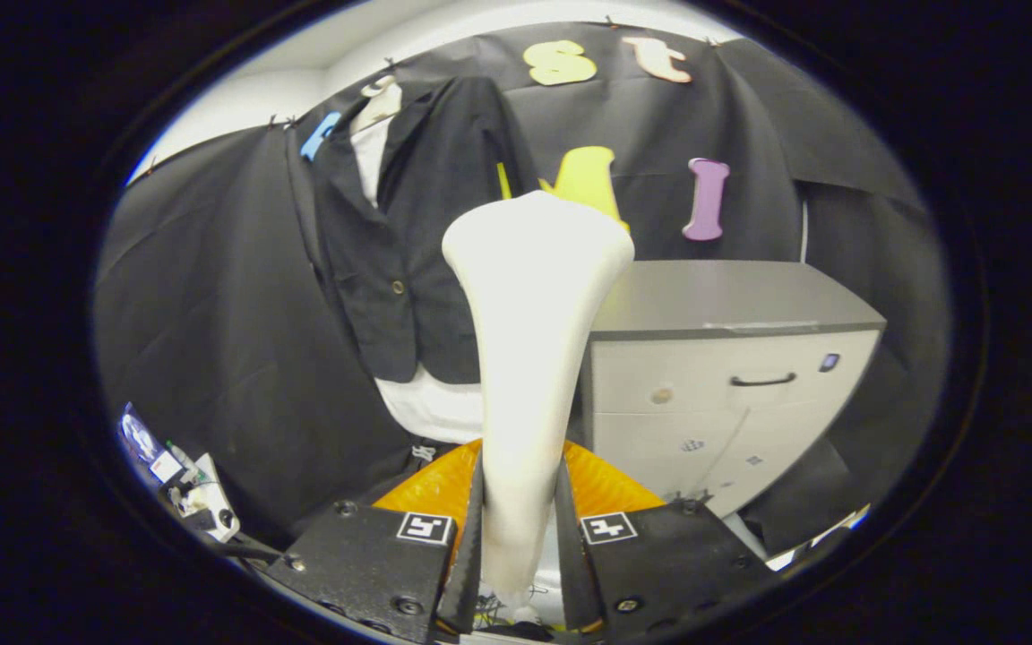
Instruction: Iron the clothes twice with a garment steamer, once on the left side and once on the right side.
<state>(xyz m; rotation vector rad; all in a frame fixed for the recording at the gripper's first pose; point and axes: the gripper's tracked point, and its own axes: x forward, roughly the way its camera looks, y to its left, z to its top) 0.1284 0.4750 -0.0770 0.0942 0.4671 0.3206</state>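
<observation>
My gripper [520, 511] is shut on the handle of a white garment steamer [534, 305], which rises upright between the fingers with its wide head on top. Beyond it a dark jacket [413, 242] hangs on a mannequin against the booth wall, over a white shirt [431, 403] that shows at the collar and below the hem. The steamer head stands apart from the jacket, to the right of its front and level with its lower half. The steamer hides part of the jacket's right side.
A grey-topped white cabinet [722, 376] with a drawer handle stands just right of the jacket, behind the steamer. An orange ridged object [606, 484] lies low behind the fingers. Small gear with cables [184, 484] sits low to the left of the fingers.
</observation>
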